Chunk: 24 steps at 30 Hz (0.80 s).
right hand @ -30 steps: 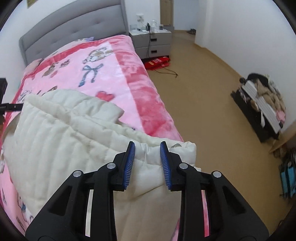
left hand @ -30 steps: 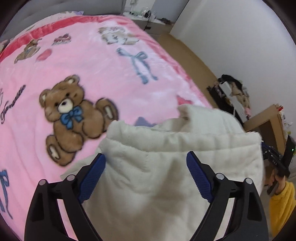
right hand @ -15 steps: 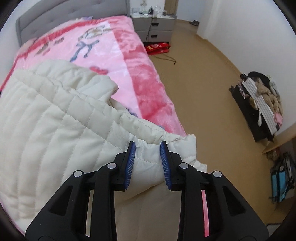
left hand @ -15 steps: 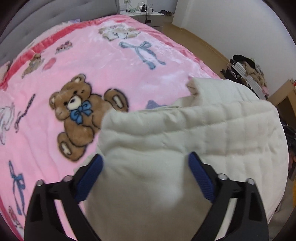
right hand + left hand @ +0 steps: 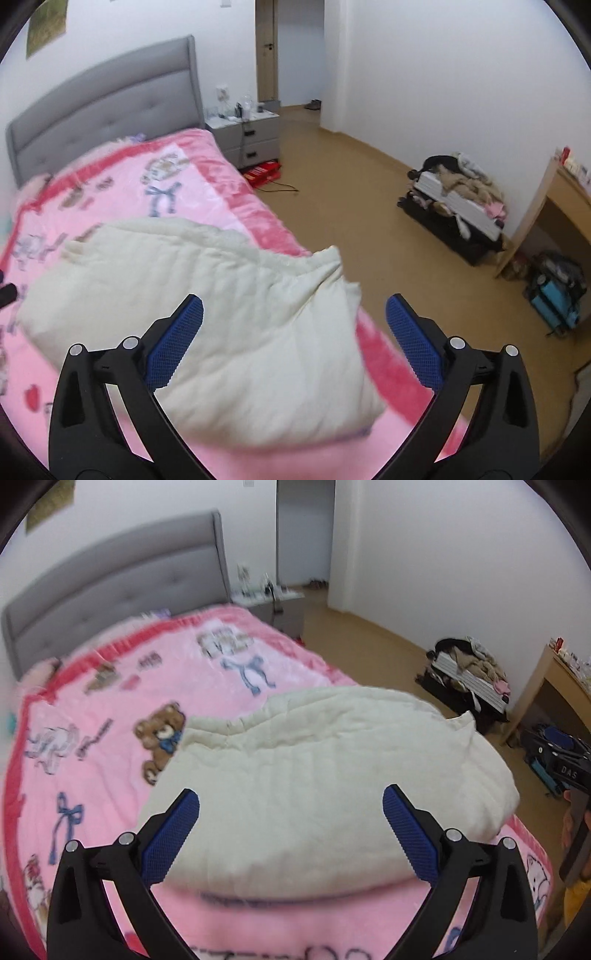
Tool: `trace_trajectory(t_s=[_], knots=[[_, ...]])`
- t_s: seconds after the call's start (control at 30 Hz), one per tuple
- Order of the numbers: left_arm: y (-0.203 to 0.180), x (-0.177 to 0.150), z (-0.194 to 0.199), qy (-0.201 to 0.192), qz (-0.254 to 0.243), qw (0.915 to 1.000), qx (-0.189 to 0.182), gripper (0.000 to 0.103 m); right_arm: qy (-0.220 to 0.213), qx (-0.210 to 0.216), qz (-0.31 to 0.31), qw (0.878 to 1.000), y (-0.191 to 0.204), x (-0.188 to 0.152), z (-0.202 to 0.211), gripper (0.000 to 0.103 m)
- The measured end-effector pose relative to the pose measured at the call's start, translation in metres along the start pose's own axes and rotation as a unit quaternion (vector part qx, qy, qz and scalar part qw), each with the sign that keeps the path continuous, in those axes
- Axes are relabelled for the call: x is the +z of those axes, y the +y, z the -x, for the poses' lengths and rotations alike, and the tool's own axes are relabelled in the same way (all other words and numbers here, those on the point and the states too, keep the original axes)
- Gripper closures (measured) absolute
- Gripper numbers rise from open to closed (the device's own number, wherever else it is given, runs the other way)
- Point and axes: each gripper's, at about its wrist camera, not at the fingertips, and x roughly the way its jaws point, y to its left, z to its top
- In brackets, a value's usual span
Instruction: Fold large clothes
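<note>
Left gripper (image 5: 291, 818) is wide open, empty. Right gripper (image 5: 294, 325) has just opened wide, above the coat (image 5: 236, 314). Writing on the blanket (image 5: 110, 701) is unreadable.

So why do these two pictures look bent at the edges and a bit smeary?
Left wrist view: a fisheye lens bows the walls and darkens the corners; the headboard and pink blanket are smeared by motion, the gripper fingers sharp. Right wrist view: the same curving, the cream quilted garment blurred; flat, even light without glare.
</note>
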Motion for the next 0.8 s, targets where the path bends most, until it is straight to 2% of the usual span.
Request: trace_trajectory(t_s=[0.1, 0.2, 0.3, 0.4, 0.57, 0.8], knots=[[-0.020, -0.009, 0.030, -0.002, -0.003, 0.9999, 0.013, 0.005, 0.008, 0.004, 0.004, 1.000, 0.006, -0.013, 0.030, 0.008], [-0.037, -0.021, 0.052, -0.001, 0.019, 0.9990, 0.039, 0.005, -0.005, 0.000, 0.014, 1.000, 0.012, -0.024, 0.059, 0.008], [-0.051, -0.035, 0.066, -0.009, 0.024, 0.9991, 0.033, 0.005, -0.018, -0.006, 0.015, 1.000, 0.012, -0.036, 0.082, 0.008], [-0.068, -0.049, 0.077, -0.033, 0.014, 0.9968, 0.072, 0.005, -0.021, -0.003, 0.015, 1.000, 0.011, -0.048, 0.094, 0.008], [-0.079, -0.060, 0.081, -0.022, 0.024, 0.9989, 0.032, 0.005, -0.025, -0.007, 0.026, 0.999, 0.011, -0.064, 0.105, 0.008], [-0.083, -0.067, 0.085, -0.020, 0.042, 0.9986, 0.026, 0.005, -0.028, 0.004, 0.028, 0.999, 0.016, -0.076, 0.113, 0.008]])
